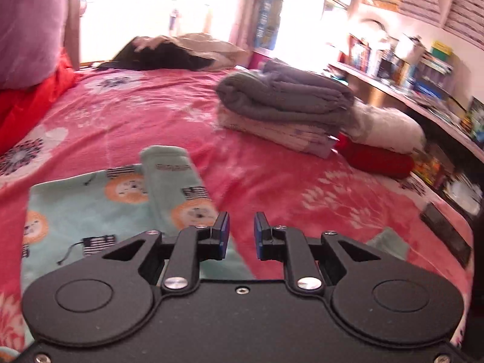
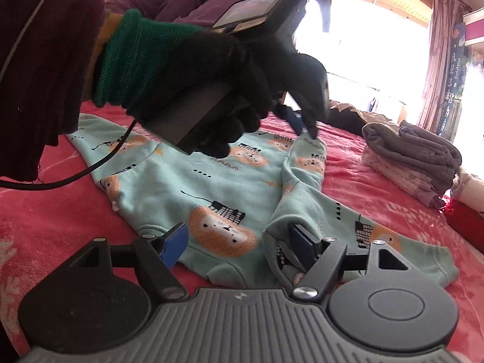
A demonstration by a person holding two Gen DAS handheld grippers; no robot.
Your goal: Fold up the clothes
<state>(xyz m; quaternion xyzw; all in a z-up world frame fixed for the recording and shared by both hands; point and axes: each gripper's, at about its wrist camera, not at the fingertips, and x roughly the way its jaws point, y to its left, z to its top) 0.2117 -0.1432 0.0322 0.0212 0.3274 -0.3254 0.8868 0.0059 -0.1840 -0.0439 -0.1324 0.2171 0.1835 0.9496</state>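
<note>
We see the mint lion-print garment [image 2: 193, 181] flat on the pink bedspread [image 1: 272, 181] (one sleeve folded inward). Left gripper [image 1: 241, 233] fingers parted, empty; right gripper [image 2: 239, 248] spread wide, empty.

Blown-out window [image 1: 145, 6] backlight, motion blur, fisheye edges

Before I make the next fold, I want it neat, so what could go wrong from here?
1. The right gripper has open jaws, one finger tucked under a fold of the top; lifting could drag cloth and bunch it.
2. The left gripper is open beside the folded sleeve; brushing it could undo that fold.
3. The cable hangs just above the top and might snag.
</note>
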